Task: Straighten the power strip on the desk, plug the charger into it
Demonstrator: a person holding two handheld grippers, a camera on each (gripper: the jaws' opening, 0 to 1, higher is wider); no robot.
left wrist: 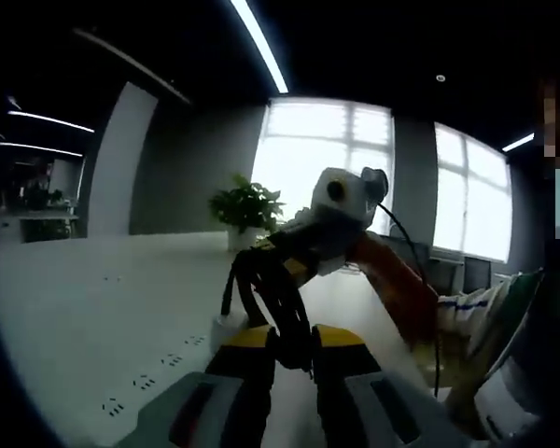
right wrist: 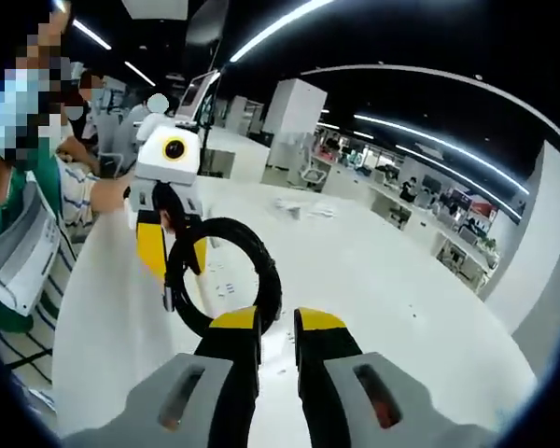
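Observation:
A coil of black cable (right wrist: 226, 280) hangs over the white desk (right wrist: 373, 271), held between both grippers. My right gripper (right wrist: 278, 322) rises from the bottom of the right gripper view, its yellow-tipped jaws shut on the lower part of the loop. My left gripper (right wrist: 175, 250) comes in from the left and holds the far side of that coil. In the left gripper view, my left gripper (left wrist: 296, 338) is shut on the black cable (left wrist: 261, 289), and the right gripper (left wrist: 273, 269) reaches in from the right above it. A small white piece (left wrist: 226, 327) sits by the cable's lower end; what it is stays unclear.
A potted plant (left wrist: 247, 210) stands at the desk's far edge before bright windows. A person in a striped sleeve (left wrist: 481, 313) is close on the right of the left gripper view. Papers (right wrist: 303, 207) lie farther down the long desk. Other desks and people fill the background.

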